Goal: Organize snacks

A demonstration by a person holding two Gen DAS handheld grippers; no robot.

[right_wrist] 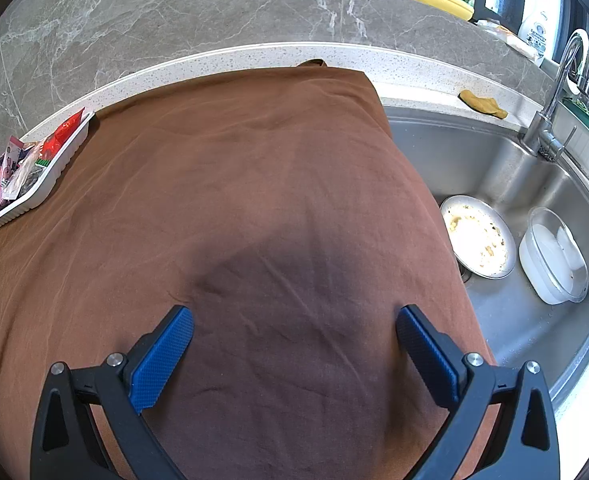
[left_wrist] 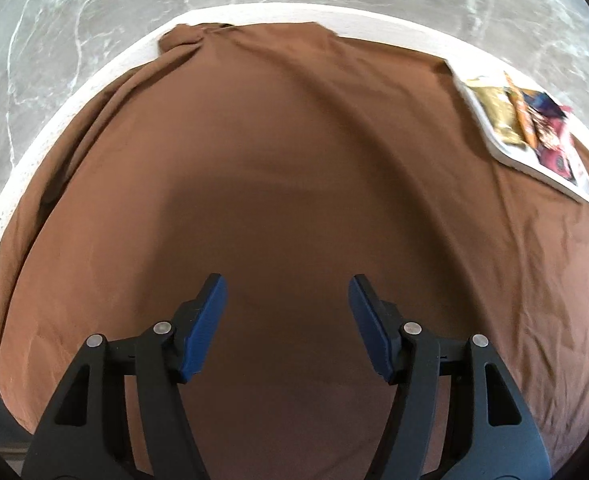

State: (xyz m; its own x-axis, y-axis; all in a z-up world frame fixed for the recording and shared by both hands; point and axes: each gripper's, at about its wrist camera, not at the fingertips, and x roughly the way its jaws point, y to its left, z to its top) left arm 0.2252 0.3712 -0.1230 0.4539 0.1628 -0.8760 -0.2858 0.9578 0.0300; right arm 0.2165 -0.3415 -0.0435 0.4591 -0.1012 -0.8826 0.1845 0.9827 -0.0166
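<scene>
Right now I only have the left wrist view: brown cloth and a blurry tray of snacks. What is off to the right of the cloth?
Observer: A steel sink lies right beside the cloth's edge.
Operator: Anything in it?
Observer: A dirty plate and a clear container, side by side.
Operator: Is the right gripper holding anything?
Observer: No. The right gripper is open over bare cloth, nothing between its fingers.
Operator: Can you read the tray better?
Observer: Yes, the white tray holds several packets, one of them a red packet.
</scene>
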